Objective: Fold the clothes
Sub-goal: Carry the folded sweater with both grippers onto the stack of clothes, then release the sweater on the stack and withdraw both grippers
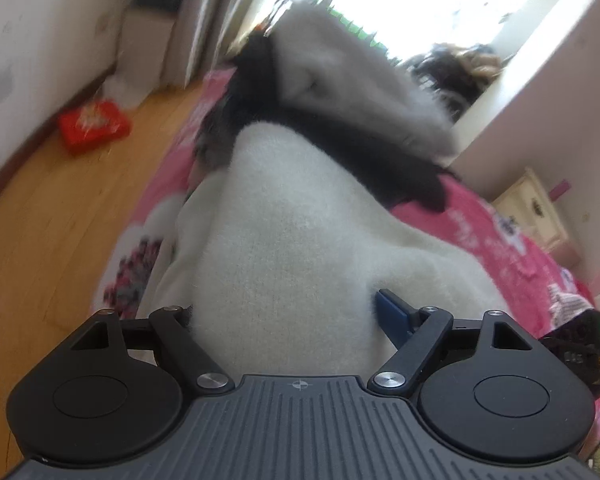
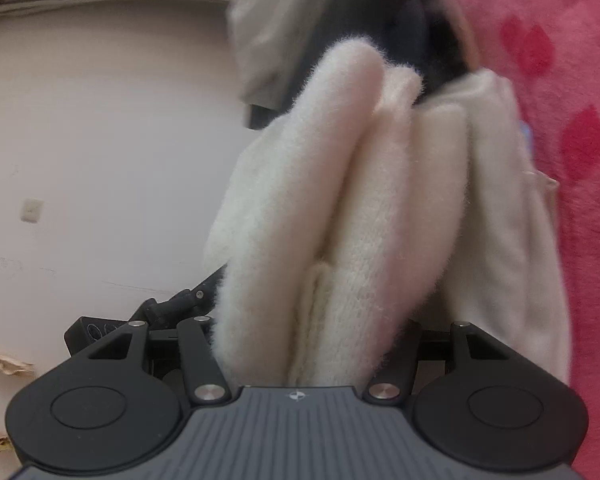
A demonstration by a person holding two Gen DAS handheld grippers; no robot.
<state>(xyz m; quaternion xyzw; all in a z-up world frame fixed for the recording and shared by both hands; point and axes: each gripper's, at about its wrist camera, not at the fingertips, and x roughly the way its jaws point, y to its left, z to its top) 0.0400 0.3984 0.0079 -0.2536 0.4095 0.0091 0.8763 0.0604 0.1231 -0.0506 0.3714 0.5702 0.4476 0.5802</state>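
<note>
A fluffy sweater with cream, black and grey bands fills both views. In the left wrist view its cream part [image 1: 300, 232] bulges between my left gripper's [image 1: 288, 320] fingers; one blue fingertip [image 1: 392, 312] shows at the right, the other is buried in the knit. The black and grey bands hang beyond. In the right wrist view the cream knit [image 2: 340, 220] is bunched in thick folds inside my right gripper [image 2: 312, 344], whose fingers are hidden by the cloth. Both grippers hold the sweater lifted above the pink bedspread [image 1: 500, 232].
Wooden floor [image 1: 60, 208] with a red packet [image 1: 94, 126] lies left of the bed. A bright window [image 1: 420, 0] and a cream nightstand [image 1: 540, 208] stand beyond. A pale wall [image 2: 100, 160] and red-pink blanket [image 2: 560, 80] flank the sweater.
</note>
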